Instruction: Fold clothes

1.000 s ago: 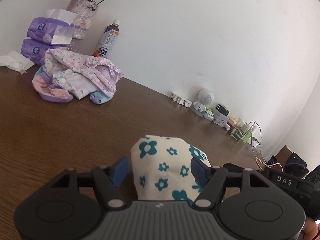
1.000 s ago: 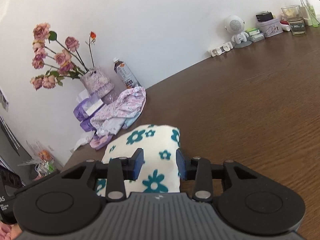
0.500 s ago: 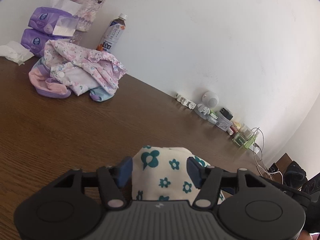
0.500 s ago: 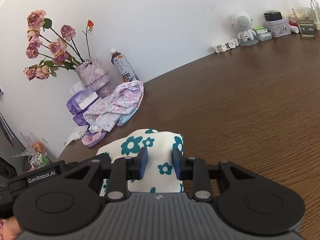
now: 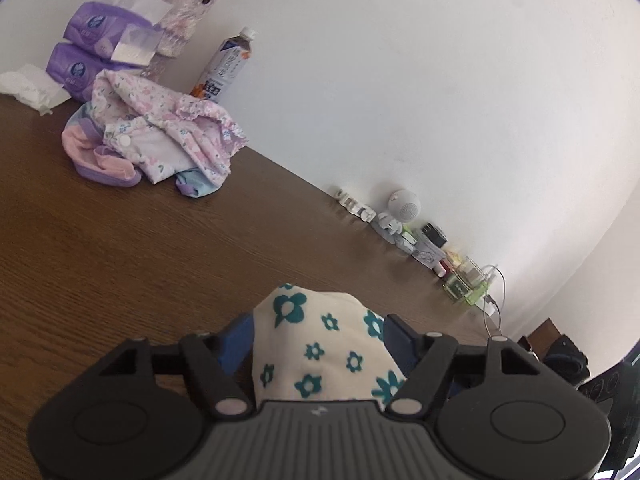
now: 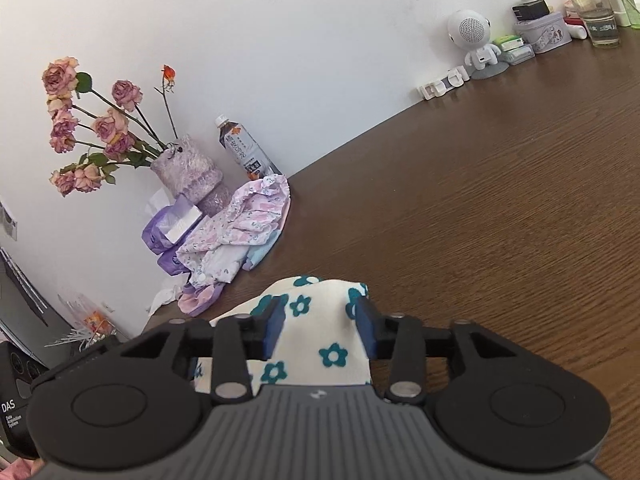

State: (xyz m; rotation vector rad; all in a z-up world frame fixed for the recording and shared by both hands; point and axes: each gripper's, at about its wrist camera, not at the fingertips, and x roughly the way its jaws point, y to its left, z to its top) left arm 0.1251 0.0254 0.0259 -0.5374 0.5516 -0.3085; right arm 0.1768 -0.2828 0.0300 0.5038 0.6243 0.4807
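A cream garment with teal flowers [image 5: 320,344] lies folded on the brown table, right in front of both grippers; it also shows in the right wrist view [image 6: 316,332]. My left gripper [image 5: 318,340] is open, its blue pads either side of the cloth. My right gripper [image 6: 320,330] is open too, its pads astride the cloth's near end. A pile of pink and purple floral clothes [image 5: 156,136] lies at the back of the table; it shows in the right wrist view too [image 6: 240,228].
Along the wall stand a vase of roses [image 6: 188,172], purple tissue packs [image 5: 92,44], a drink bottle [image 5: 228,64], a small white robot figure [image 6: 476,44], a glass [image 6: 596,16] and small boxes. The other gripper's body [image 6: 12,400] is at the left edge.
Both grippers have pulled back and risen slightly from the flowered garment. The right gripper's jaws have widened from half a second ago.
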